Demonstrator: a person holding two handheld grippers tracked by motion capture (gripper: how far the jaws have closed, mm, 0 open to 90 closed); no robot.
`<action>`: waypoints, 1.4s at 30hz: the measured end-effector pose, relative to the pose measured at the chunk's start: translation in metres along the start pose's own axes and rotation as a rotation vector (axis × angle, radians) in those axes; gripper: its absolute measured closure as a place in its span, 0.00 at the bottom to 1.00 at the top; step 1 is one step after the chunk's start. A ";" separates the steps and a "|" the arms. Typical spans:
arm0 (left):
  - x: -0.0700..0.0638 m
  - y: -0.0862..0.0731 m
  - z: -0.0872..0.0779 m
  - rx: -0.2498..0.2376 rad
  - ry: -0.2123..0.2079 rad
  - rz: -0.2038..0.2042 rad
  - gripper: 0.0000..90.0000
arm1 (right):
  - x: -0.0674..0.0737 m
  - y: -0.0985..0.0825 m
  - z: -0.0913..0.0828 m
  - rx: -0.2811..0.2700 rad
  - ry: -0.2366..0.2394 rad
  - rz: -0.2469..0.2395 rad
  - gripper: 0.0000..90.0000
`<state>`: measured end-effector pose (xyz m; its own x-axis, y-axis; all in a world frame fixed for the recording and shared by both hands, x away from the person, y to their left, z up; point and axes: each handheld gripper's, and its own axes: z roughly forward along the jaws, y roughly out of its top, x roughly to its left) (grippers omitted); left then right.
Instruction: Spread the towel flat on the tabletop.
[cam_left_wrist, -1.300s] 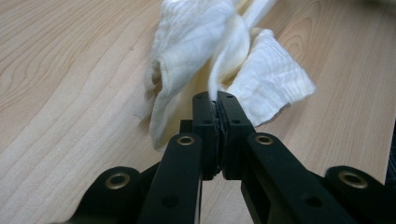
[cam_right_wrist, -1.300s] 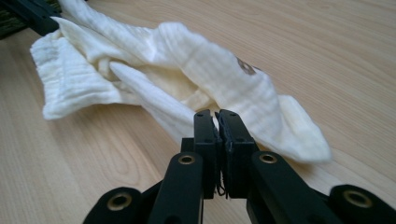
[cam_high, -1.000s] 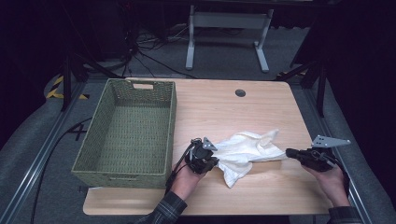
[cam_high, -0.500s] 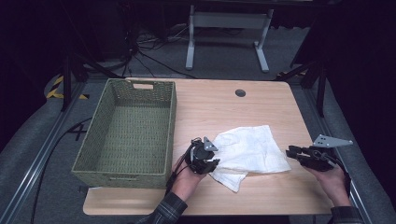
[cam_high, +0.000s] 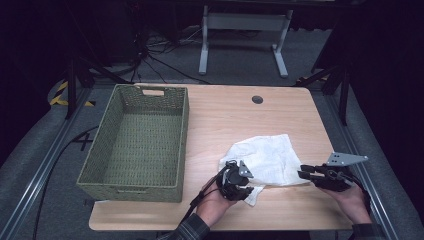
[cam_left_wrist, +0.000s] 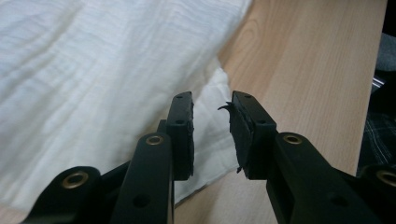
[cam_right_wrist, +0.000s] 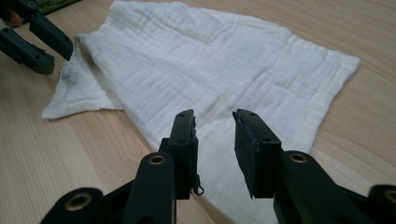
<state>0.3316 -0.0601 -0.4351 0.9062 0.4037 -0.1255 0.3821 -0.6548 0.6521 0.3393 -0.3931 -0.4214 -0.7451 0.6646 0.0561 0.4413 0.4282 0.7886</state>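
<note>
A white cloth (cam_high: 267, 160) lies spread flat on the near right of the counter (cam_high: 225, 115), right of a green basket (cam_high: 137, 142); the left hand-held gripper (cam_high: 243, 180) sits at its near left corner, jaws just parted, apparently gripping nothing; the right hand-held gripper (cam_high: 304, 172) is at its right edge, jaws likewise just spread, cloth beneath them.

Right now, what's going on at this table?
A person is working a white cloth with two handheld grippers. The cloth lies spread on the wooden table, right of a green woven basket. Both grippers have just opened: the left gripper hangs over the cloth's near corner, the right gripper over its right edge, neither gripping it.
</note>
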 end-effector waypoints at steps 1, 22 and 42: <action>-0.002 0.000 0.004 0.002 -0.008 0.003 0.77 | 0.001 0.000 0.001 0.003 0.002 0.001 0.76; -0.006 0.004 0.007 0.001 -0.039 0.030 0.99 | 0.002 -0.004 0.008 0.048 0.035 -0.015 0.70; 0.009 0.018 -0.072 -0.260 0.017 -0.008 1.00 | 0.016 -0.005 0.029 0.113 0.099 -0.101 0.80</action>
<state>0.3338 -0.0217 -0.3705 0.8993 0.4203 -0.1209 0.3284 -0.4662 0.8215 0.3397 -0.3675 -0.4422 -0.8314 0.5538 0.0449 0.4115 0.5594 0.7196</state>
